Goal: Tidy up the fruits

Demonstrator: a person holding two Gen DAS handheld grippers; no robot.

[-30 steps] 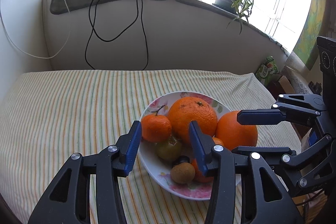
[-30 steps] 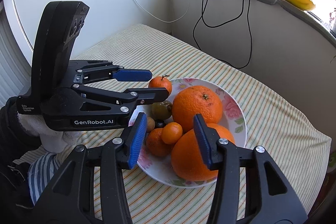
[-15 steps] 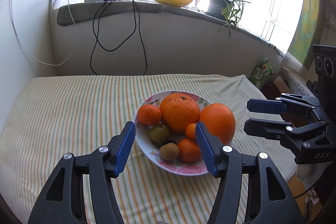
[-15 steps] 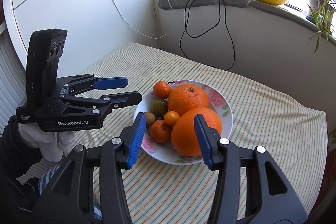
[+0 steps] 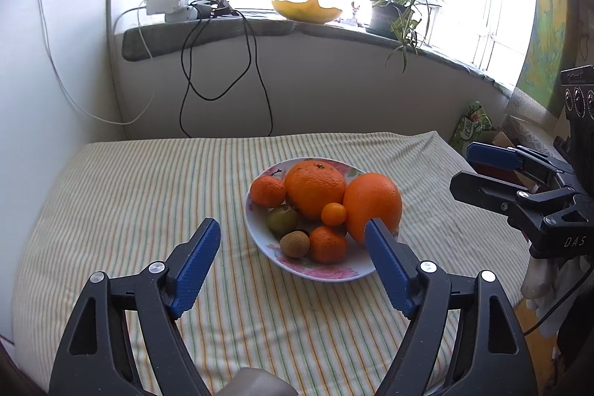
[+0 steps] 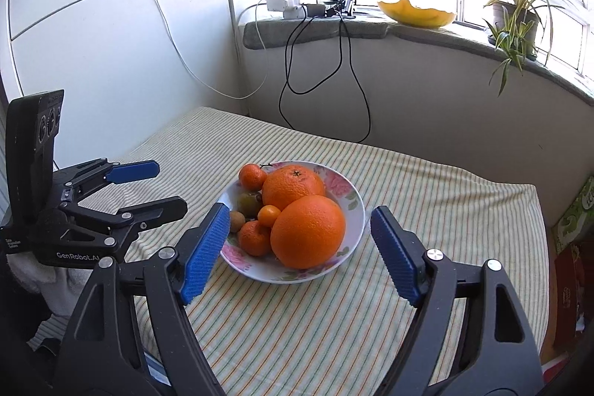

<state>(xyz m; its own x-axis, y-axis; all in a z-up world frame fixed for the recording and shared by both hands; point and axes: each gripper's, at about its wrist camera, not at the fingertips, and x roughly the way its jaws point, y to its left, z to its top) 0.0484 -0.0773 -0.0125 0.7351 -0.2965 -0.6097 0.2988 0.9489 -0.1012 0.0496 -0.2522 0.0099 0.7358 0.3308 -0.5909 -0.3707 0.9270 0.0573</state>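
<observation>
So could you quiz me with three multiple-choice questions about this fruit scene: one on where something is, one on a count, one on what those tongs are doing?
1. Where is the fruit?
A. in the flowered bowl
B. on the windowsill
C. on the floor

2. How many big oranges?
A. one
B. two
C. four

3. The tongs are:
A. both open, empty
B. both shut on fruit
C. one holding a kiwi

Answers:
1 A, all pieces lie in it.
2 B, the near orange and far orange.
3 A, left tongs and right tongs gape, nothing between.

One plate [image 5: 260, 240] holds two large oranges [image 5: 315, 189], two mandarins [image 5: 267, 192], one kumquat [image 5: 333, 214], one kiwi [image 5: 294, 244].
</observation>
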